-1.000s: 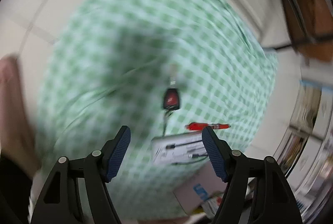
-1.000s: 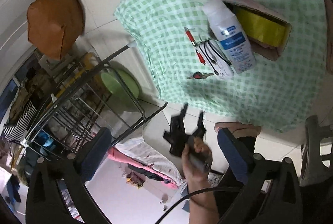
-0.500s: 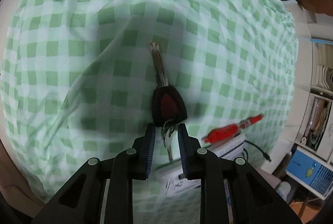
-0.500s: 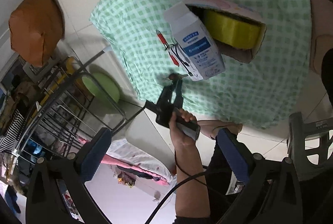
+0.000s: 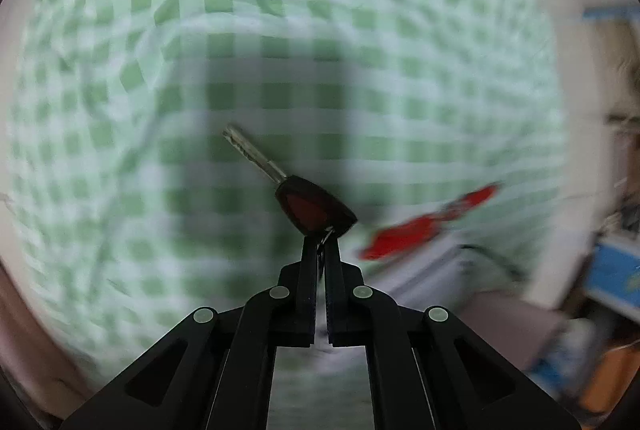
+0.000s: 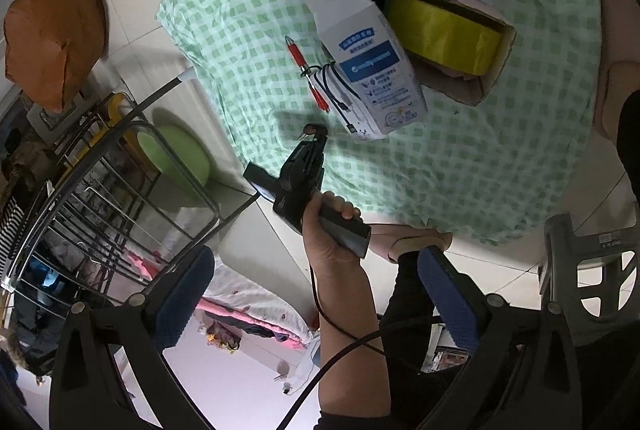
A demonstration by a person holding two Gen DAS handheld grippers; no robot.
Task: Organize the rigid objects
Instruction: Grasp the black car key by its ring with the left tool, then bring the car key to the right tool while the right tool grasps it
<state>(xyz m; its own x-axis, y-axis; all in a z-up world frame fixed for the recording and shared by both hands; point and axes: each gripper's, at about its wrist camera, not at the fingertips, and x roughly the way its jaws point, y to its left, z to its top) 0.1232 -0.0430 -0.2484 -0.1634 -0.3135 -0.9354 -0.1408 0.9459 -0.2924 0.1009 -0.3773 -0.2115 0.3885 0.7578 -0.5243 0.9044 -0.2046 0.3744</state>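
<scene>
Green checked cloth (image 6: 460,158) spread on a pale tiled floor, carrying everything to be sorted. Open cardboard box (image 6: 494,78) near the cloth's far side, already holding a yellow tape roll (image 6: 444,30): probably the one item put away so far. White carton (image 6: 368,54) leaning against the box, not inside. Cable packet (image 6: 340,98) just beside the carton, red pen (image 6: 308,70) lying along its other edge. Wire rack (image 6: 100,166) and brown bag (image 6: 52,30) off the cloth, apparently no part of the job.

Left gripper (image 5: 320,242) clamped on the ring at the tail of the key (image 5: 312,208), black head with red button just past the fingertips, metal blade pointing away to the upper left. Key seemingly hanging from the grip; whether clear of the cloth cannot be told, background blurred. Left hand (image 6: 332,230) seen from the right wrist, gripper tip just short of the packet.

Right gripper (image 6: 312,294) spread wide, empty, well back from the cloth.

Judged progress: early. Key picked but not placed; carton, packet and pen not yet moved.
</scene>
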